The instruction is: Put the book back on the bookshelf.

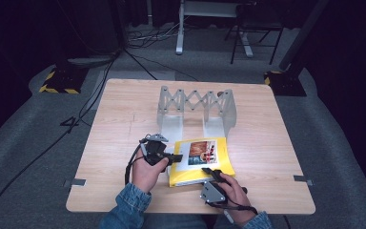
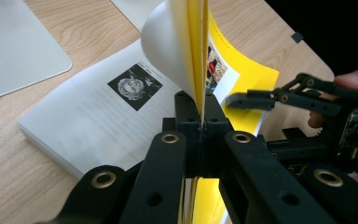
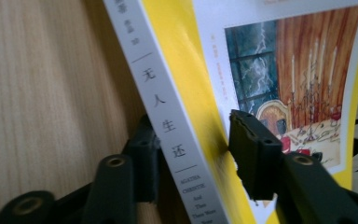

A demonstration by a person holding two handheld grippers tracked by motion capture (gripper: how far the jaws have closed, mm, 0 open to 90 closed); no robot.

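Note:
A yellow paperback book (image 1: 205, 160) lies on the wooden table (image 1: 119, 114) in front of the person, its white spine (image 3: 168, 116) toward the table's near edge. My left gripper (image 1: 175, 157) is shut on the left edge of the cover and a white first page (image 2: 168, 51), holding them lifted off the printed page (image 2: 98, 112) beneath. My right gripper (image 1: 210, 171) grips the spine edge. One jaw sits under the spine and the other pad rests on the cover picture (image 3: 298, 70), so the right gripper (image 3: 191, 140) is closed on the book. The right gripper (image 2: 261, 112) also appears beyond the raised cover.
A grey metal scissor-style expanding rack (image 1: 196, 107) stands just behind the book, its flat base plates (image 2: 14, 46) reaching toward it. Bare tabletop extends left and right. Past the table's far edge, cables and stand legs (image 1: 181, 33) lie on the grey floor.

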